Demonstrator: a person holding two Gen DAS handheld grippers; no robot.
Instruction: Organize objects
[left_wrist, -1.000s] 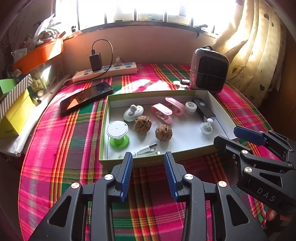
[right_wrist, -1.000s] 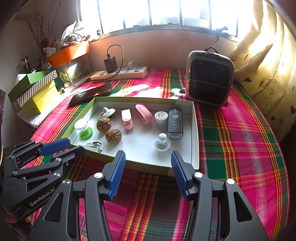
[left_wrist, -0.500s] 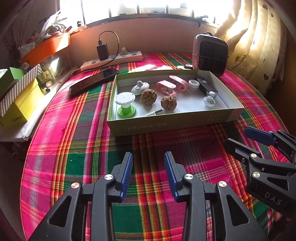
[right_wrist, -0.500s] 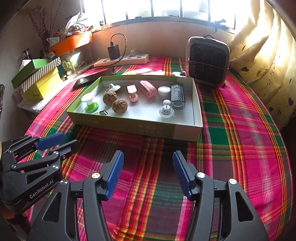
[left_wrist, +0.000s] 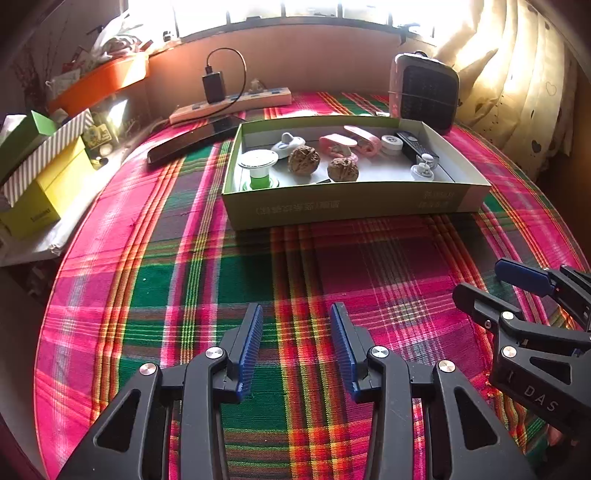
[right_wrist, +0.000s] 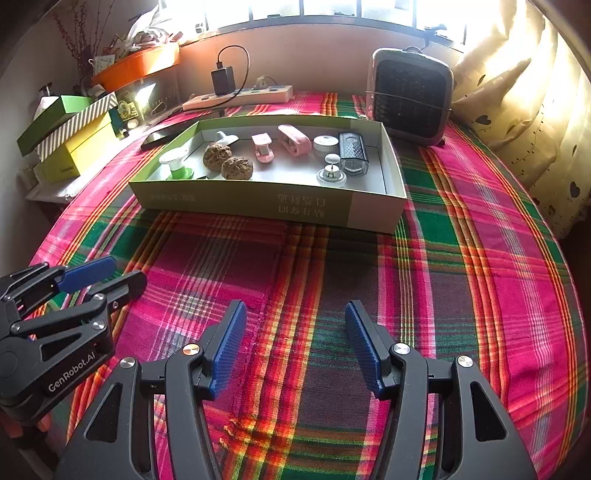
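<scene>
Left wrist view: your left gripper (left_wrist: 295, 347) hangs over bare plaid cloth (left_wrist: 258, 266), jaws part open and just opened a little further, nothing between them. Your right gripper (right_wrist: 295, 347) sits beside it, gap somewhat wider, also just opening, also empty. Farther off, well apart from both, the box (right_wrist: 258, 201) holds the lot: green-based spool (right_wrist: 175, 166), two walnuts (right_wrist: 227, 162), pink clips (right_wrist: 280, 144), grater (right_wrist: 352, 153). Nothing lies loose on the cloth nearby. Looks like sorting is done or between picks. Next move: reach forward over the near wall, pick one item.
</scene>
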